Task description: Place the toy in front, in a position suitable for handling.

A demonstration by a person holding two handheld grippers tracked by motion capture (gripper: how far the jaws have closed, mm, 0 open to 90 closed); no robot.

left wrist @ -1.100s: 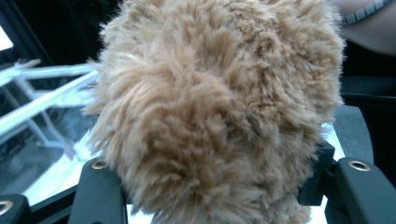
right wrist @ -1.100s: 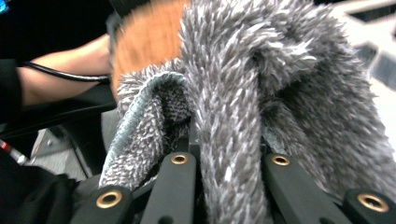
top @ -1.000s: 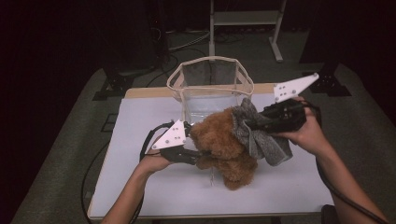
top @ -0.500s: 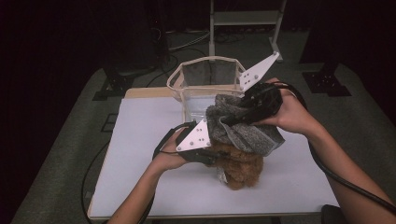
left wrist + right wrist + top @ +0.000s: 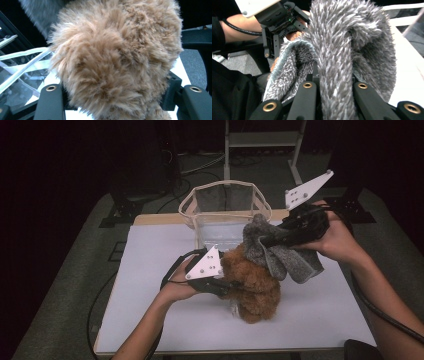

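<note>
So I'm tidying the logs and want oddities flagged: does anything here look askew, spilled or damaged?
Nothing spilled or damaged. The fluffy brown plush toy lies on the white table, gripped by the left gripper. The right gripper holds the shaggy grey cloth bunched above the toy. The clear mesh-sided basket stands upright behind.

White table on a grey floor, dark room behind

The white tabletop has a pale wooden strip along its far edge. Grey carpet floor surrounds it. Beyond stands a white metal frame, with black cables near its legs and black stand feet to the table's far left.
</note>
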